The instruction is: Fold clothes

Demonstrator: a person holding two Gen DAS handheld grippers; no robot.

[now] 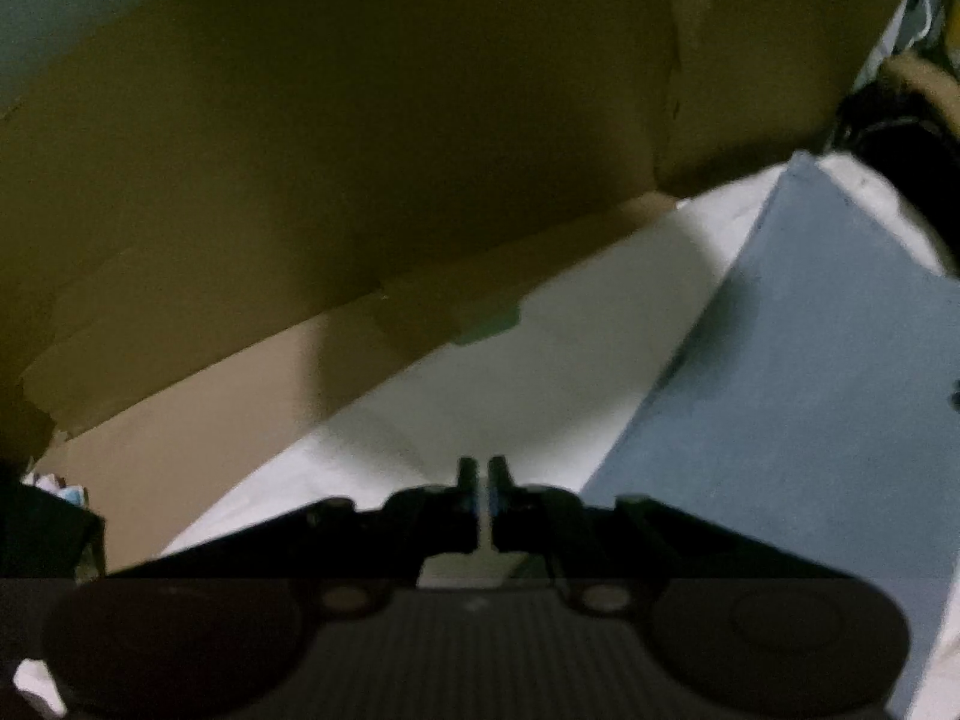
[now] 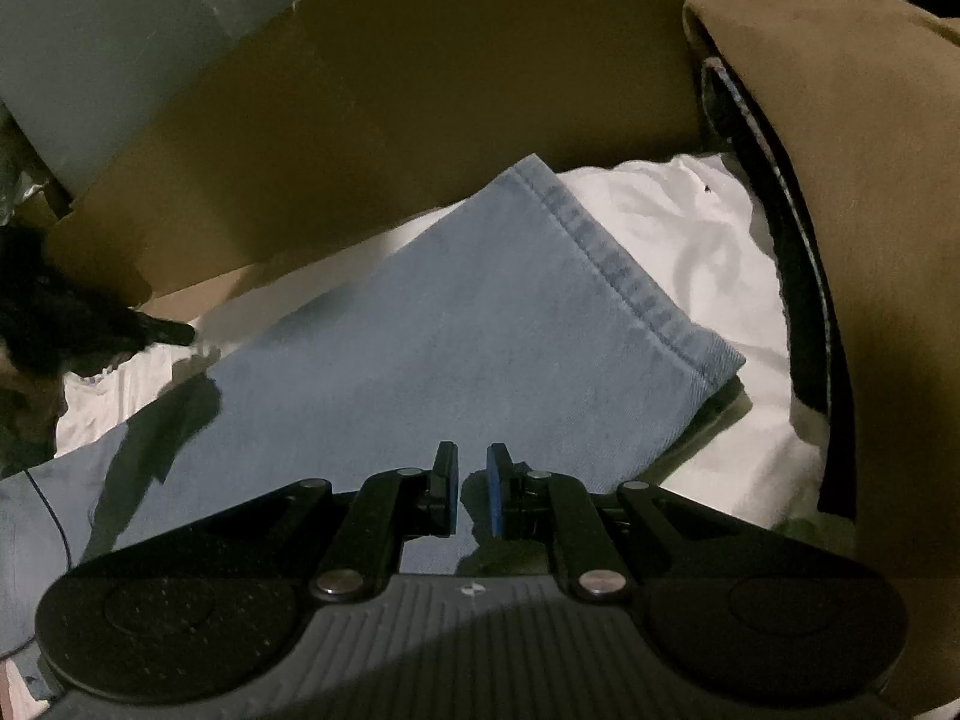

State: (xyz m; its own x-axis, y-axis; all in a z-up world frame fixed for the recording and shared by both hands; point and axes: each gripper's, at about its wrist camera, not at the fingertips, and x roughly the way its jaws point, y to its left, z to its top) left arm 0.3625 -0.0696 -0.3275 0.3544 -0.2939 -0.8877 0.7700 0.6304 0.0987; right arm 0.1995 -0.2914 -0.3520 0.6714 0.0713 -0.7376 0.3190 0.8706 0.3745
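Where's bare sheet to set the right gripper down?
Bare white sheet lies between the jeans hem and the brown pillow; another strip borders the cardboard. The right gripper hovers over denim.

Left wrist view blurred throughout, jeans (image 1: 780, 390) cut off at the right edge, dark shape (image 2: 54, 324) at right wrist view's left edge unidentifiable, cardboard (image 2: 420, 120) cropped at top

Right gripper (image 2: 472, 489) nearly closed, small gap, hovering over light-blue jeans leg (image 2: 456, 324) on white sheet (image 2: 690, 240); cardboard (image 2: 390, 120) upper center, brown cushion (image 2: 870, 210) right.
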